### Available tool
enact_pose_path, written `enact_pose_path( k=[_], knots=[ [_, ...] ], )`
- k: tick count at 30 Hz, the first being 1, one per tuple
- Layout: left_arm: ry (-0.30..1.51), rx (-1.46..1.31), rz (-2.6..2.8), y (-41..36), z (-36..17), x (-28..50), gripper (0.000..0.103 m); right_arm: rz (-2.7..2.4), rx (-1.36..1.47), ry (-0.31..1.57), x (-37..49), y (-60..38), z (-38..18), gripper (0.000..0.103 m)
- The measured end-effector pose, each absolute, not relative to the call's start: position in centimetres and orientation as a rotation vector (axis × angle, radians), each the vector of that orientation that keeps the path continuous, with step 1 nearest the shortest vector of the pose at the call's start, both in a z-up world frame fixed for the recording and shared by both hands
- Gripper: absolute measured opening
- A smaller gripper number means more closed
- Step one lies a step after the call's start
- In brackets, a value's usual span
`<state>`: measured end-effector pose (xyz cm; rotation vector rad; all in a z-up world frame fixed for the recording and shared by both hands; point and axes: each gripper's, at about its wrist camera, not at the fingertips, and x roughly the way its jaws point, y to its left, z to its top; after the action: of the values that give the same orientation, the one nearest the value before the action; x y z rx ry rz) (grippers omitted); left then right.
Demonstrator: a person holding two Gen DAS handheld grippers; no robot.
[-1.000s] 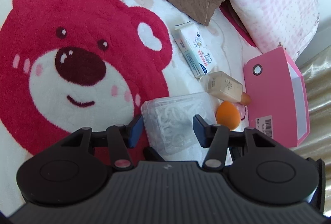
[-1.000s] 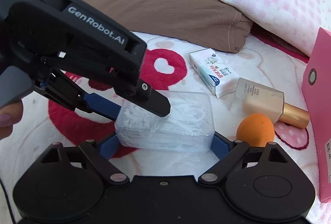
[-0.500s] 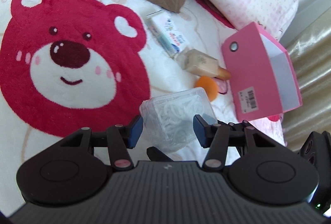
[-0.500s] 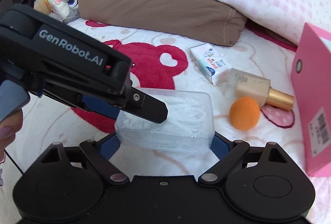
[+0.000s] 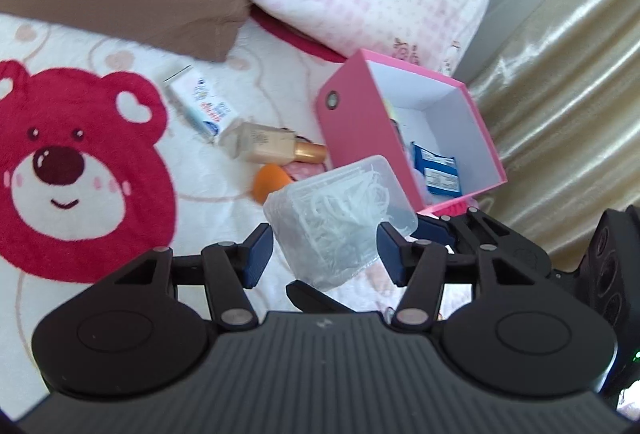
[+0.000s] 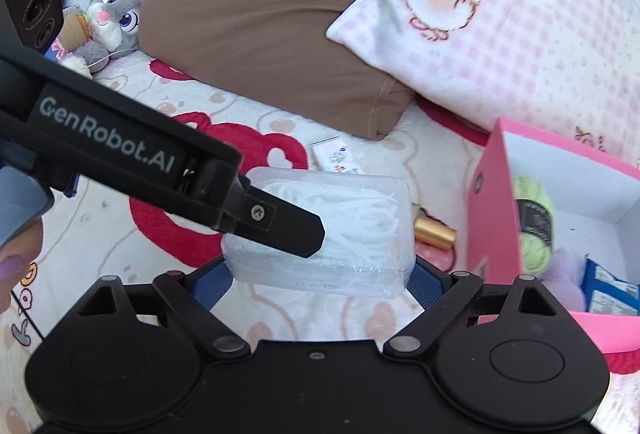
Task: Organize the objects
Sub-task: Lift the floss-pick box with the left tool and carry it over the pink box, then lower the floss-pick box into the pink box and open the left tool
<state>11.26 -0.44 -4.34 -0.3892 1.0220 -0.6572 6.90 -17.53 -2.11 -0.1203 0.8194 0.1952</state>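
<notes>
A clear plastic box of white floss picks (image 5: pixel 340 218) (image 6: pixel 332 230) is held in the air above the bed. My right gripper (image 6: pixel 320 274) is shut on its two ends. My left gripper (image 5: pixel 324 250) is shut across its sides; its finger (image 6: pixel 280 226) shows over the box in the right wrist view. The open pink storage box (image 5: pixel 352 129) (image 6: pixel 496 209) stands just right of the held box, with blue packets (image 5: pixel 438 173) and a green yarn ball (image 6: pixel 534 226) inside.
On the bear blanket (image 5: pixel 80 169) lie a white carton (image 5: pixel 200 105), a foundation bottle (image 5: pixel 272 145) and an orange sponge (image 5: pixel 274 181). A brown pillow (image 6: pixel 256 17), a pink pillow (image 6: pixel 500 25) and a plush rabbit (image 6: pixel 108 21) are behind. A gold curtain (image 5: pixel 568 81) hangs at right.
Both grippers have lifted the clear box off the blanket and carried it up and right toward the pink box, whose open inside has come into view.
</notes>
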Motion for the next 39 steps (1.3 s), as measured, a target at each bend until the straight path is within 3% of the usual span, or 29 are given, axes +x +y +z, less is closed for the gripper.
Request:
enact_pose_path(
  k=[13, 27, 39],
  knots=[
    [1.027, -0.383, -0.76, -6.1, 0.6, 11.2, 0.054, 0.162, -0.075, 0.816, 5.3, -23.9, 3.1, 0.094],
    [1.033, -0.25, -0.859, -18.3, 5.7, 16.7, 0.052, 0.074, -0.054, 0.767, 6.8, -34.8, 6.0, 0.094],
    [1.172, -0.238, -0.782, -27.0, 0.8, 24.2, 0.052, 0.103, 0.024, 0.92, 14.3, -43.0, 0.4, 0.094]
  ],
)
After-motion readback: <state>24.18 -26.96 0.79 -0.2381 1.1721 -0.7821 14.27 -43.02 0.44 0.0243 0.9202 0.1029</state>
